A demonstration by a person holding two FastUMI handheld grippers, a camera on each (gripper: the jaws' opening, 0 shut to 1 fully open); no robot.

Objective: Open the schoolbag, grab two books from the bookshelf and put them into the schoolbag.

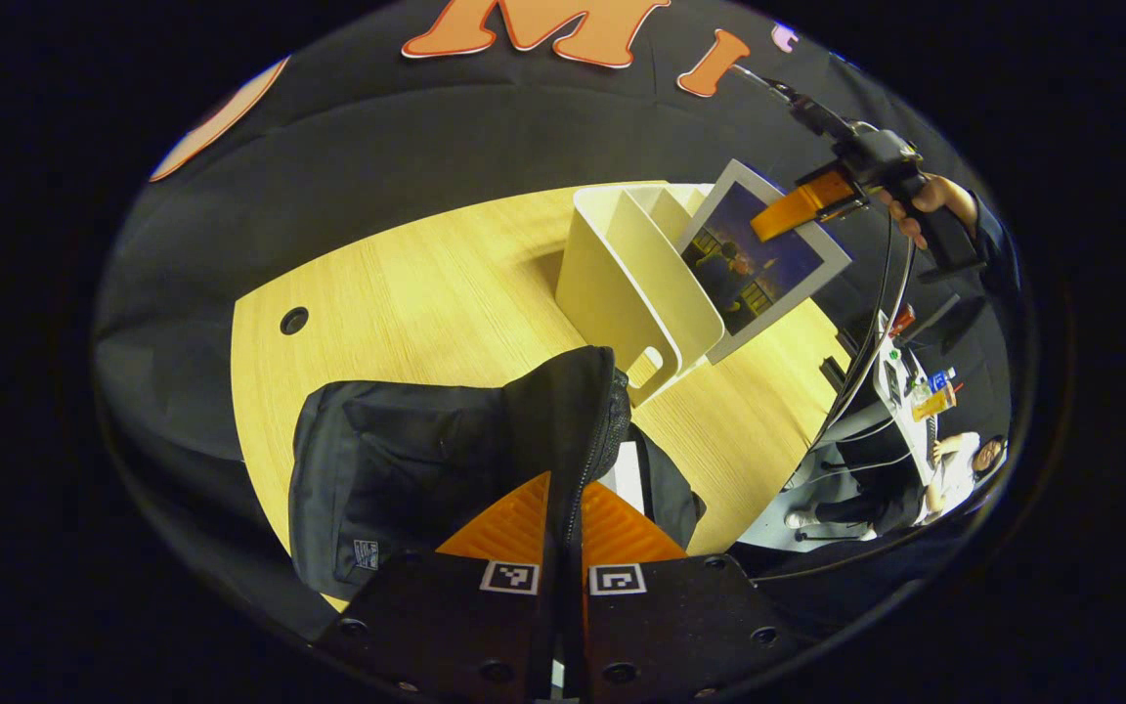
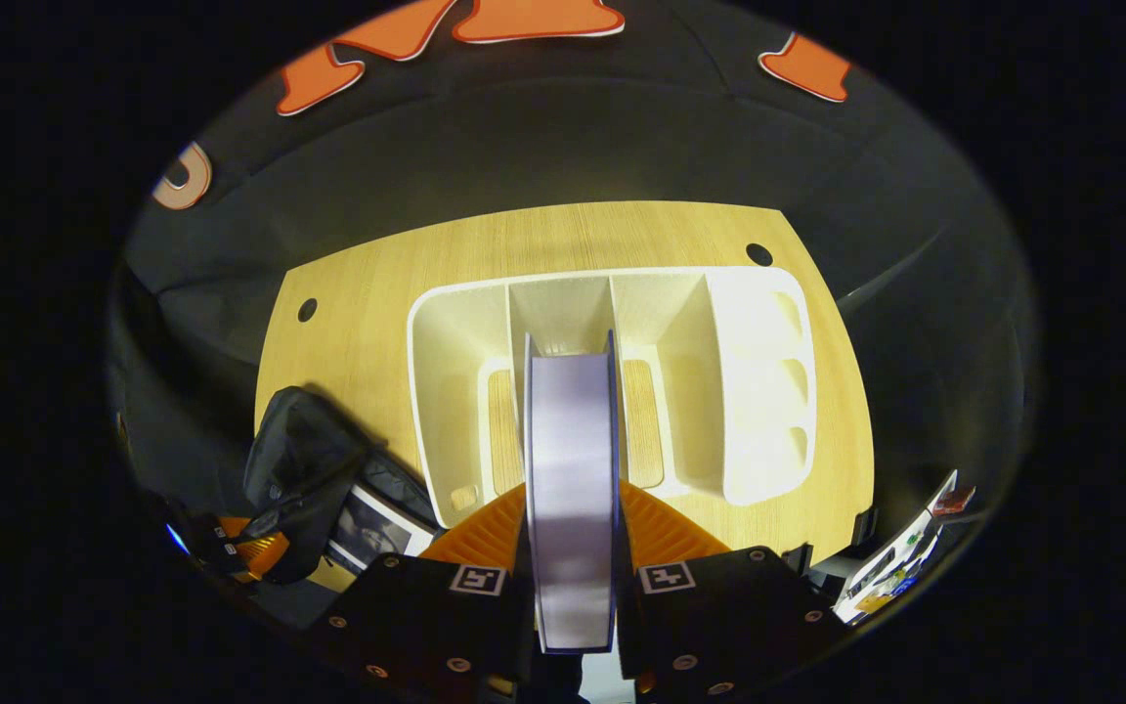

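Above the wooden table [image 2: 368, 284], I hold my right gripper [image 2: 571, 562] over the white bookshelf [image 2: 754, 391] with a book [image 2: 571, 489] pinched between both fingers, its page edge running straight up the middle of the right gripper view. The jaws stand about one book's thickness apart, pressed on both covers. In the left gripper view the same book [image 1: 763, 259] hangs tilted just beside the shelf's dividers [image 1: 636, 284], clear of them as far as I can judge.

My left gripper [image 1: 563, 533] is nearly closed on the raised flap of the black schoolbag [image 1: 407, 460], the zipper edge running up between my fingers (a thin fold of fabric is all that keeps them apart). A first book [image 2: 377, 528] appears already to lie in the bag's mouth, its cover showing in the right gripper view.

To do this step well, I judge I should carry the held book across to the schoolbag [image 2: 299, 469], which sits near the table's front edge to the shelf's left. The left grip should keep the flap lifted so the opening stays wide. I would turn the book flat to match the one inside, enter edge-first under the flap, and release only once it rests within.
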